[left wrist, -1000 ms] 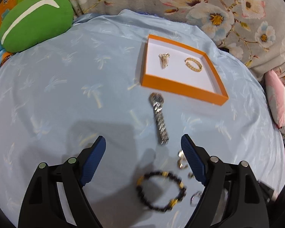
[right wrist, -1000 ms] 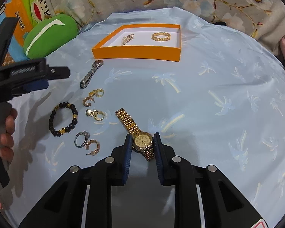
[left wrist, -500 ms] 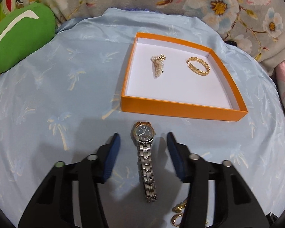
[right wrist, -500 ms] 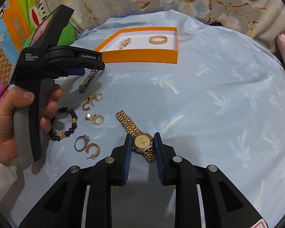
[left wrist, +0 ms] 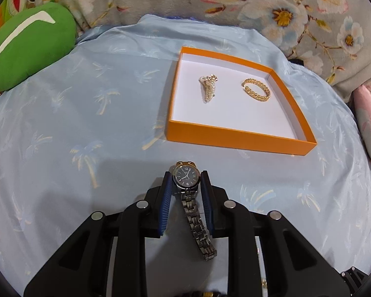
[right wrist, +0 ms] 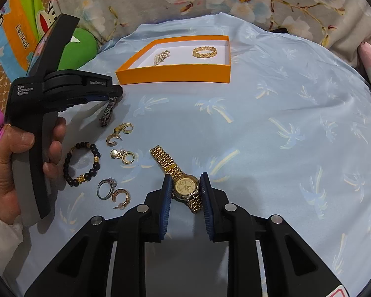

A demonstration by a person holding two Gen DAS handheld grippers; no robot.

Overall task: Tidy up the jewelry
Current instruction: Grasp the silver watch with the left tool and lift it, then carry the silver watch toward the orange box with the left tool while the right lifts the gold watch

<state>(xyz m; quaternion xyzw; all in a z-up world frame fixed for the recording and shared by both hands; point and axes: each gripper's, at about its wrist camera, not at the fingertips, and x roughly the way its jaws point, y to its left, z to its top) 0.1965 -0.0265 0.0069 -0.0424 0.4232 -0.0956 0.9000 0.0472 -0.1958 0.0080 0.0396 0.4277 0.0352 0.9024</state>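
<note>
Since a second ago the left gripper [left wrist: 187,185] has come forward from the black bead bracelet [right wrist: 82,163] to the silver dark-dialled wristwatch [left wrist: 187,177], where its jaws are closing, blue pads at the case's sides. The right gripper [right wrist: 185,188] stays clamped on the gold link-band wristwatch [right wrist: 185,185], which lies on the pale blue palm-print cloth [right wrist: 284,123]. Gold hoop earrings [right wrist: 125,154] and a silver ring [right wrist: 105,188] lie left of it (loosely grouped). Farther off, the shallow orange cardboard box [left wrist: 237,139] holds a pearl brooch [left wrist: 208,87] and a gold chain ring [left wrist: 256,89].
</note>
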